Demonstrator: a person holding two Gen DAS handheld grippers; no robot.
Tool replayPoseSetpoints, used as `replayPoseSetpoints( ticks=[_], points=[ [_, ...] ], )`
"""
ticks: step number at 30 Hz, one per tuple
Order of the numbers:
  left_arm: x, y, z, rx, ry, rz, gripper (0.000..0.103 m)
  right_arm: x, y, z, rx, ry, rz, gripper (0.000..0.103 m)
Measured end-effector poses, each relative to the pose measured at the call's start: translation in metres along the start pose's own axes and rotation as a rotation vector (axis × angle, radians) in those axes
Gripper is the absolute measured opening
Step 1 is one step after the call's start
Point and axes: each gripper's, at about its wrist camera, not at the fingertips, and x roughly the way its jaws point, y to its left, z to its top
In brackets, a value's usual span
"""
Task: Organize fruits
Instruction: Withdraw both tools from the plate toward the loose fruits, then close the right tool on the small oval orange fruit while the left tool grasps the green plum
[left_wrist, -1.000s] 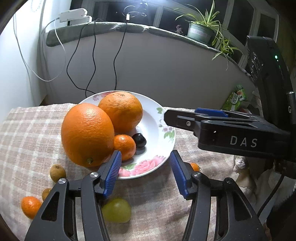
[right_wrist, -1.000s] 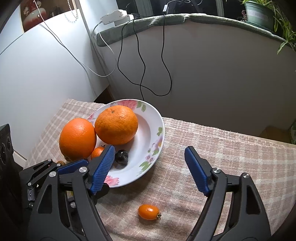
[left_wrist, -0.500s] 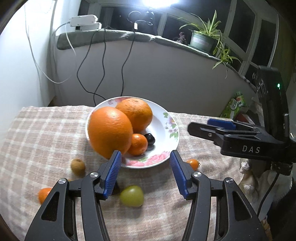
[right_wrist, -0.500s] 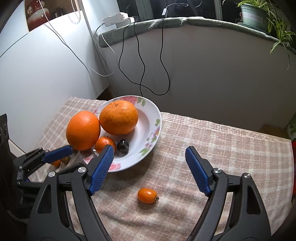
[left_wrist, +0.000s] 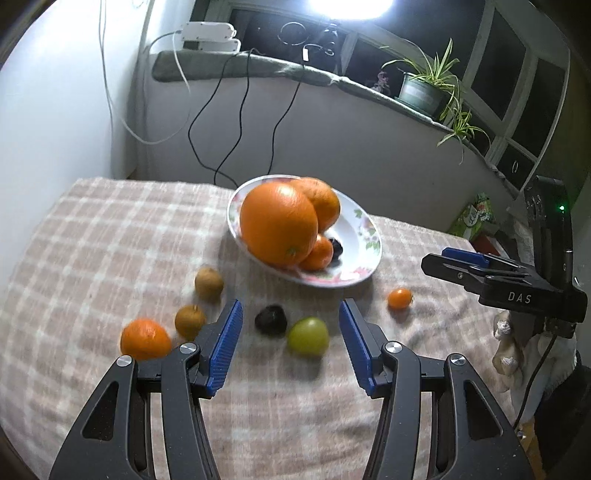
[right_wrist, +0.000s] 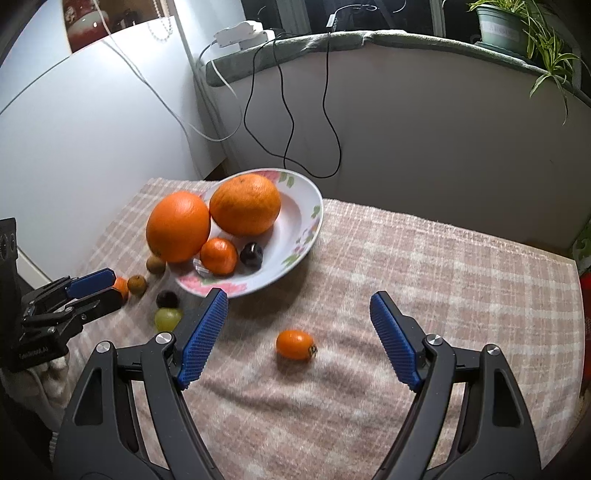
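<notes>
Plate: a white dish with pink flowers on its rim (right_wrist: 314, 206), sitting toward the far side of the worktop (right_wrist: 443, 258), which wears a pink-and-cream checked cloth.
In the plate: two big oranges, the front one (left_wrist: 279, 223) leaning over the near-left rim and the rear one (right_wrist: 245, 205) deeper in, plus a small mandarin (right_wrist: 218, 255) and a dark plum (right_wrist: 252, 253) touching each other.
Loose fruit, left of the plate: a mandarin (left_wrist: 144, 339), two small brown fruits (left_wrist: 189, 320) (left_wrist: 209, 283), a dark fruit (left_wrist: 270, 319) and a green grape (left_wrist: 308, 335), the last two just beside each other.
Loose fruit, right: a small orange tomato (right_wrist: 295, 344) alone on the cloth.
Left claw (left_wrist: 291, 345): spread about halfway, empty, hovering over the dark fruit and the green grape, touching neither.
Right claw (right_wrist: 298, 334): spread wide, empty, the tomato lying between its blue pads (right_wrist: 203, 334) but apart from both.
</notes>
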Motion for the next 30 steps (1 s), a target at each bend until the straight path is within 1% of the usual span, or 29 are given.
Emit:
replayPoseSetpoints(
  ticks=[3,6,13,14,18,20,22,30],
  points=[
    [0.002,0.001,-0.009,-0.014,0.018,-0.004,0.053,-0.001,0.002,-0.007,-0.019,0.012,-0.005,0.082],
    [0.007,-0.001,-0.018,-0.023,0.039,-0.014,0.048,0.001,0.004,-0.015,-0.04,0.03,-0.003,0.082],
    [0.015,-0.011,-0.026,0.0,0.065,-0.014,0.046,0.006,0.01,-0.027,-0.09,0.065,-0.01,0.082],
    [0.016,-0.012,-0.027,0.002,0.069,-0.013,0.045,0.007,0.012,-0.029,-0.097,0.069,-0.008,0.081],
    [0.022,-0.012,-0.028,0.002,0.079,-0.008,0.043,0.014,0.019,-0.034,-0.139,0.097,-0.014,0.068],
    [0.023,-0.012,-0.028,0.0,0.081,-0.007,0.042,0.017,0.021,-0.035,-0.158,0.108,-0.023,0.065],
    [0.025,-0.012,-0.026,0.002,0.083,-0.007,0.04,0.021,0.023,-0.036,-0.166,0.117,-0.029,0.063],
    [0.033,-0.014,-0.024,0.012,0.092,-0.008,0.038,0.026,0.018,-0.03,-0.154,0.12,-0.04,0.059]
  ],
)
